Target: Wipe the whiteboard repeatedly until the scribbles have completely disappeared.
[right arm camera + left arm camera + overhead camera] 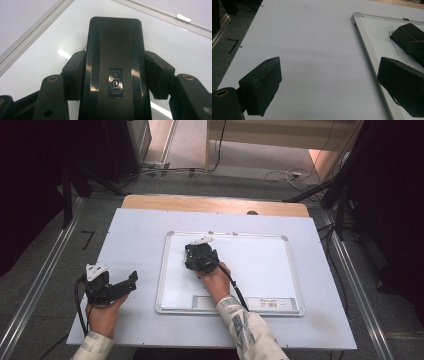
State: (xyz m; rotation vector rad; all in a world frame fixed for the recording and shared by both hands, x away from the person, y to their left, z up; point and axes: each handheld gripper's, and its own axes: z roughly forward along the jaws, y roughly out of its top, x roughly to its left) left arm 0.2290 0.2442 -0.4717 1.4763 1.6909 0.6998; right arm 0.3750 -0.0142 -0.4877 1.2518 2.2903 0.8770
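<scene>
Half done — eraser gripped, board looks clean

Near side first: the left gripper [131, 281] rests on the white table cover [130, 235] just beside the whiteboard [260, 265], jaws wide apart with nothing between them. Farther in, the right gripper [115, 75] is clamped on a black eraser [115, 50] — pads squeezing both sides, held low over the board's upper left area. No marks show on the board, so I'd guess wiping is mostly finished; putting the eraser down is left.

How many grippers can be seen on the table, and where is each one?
2. The left gripper lies low over the white table sheet, left of the whiteboard, jaws open and empty. The right gripper is over the whiteboard, shut on a black eraser.
</scene>
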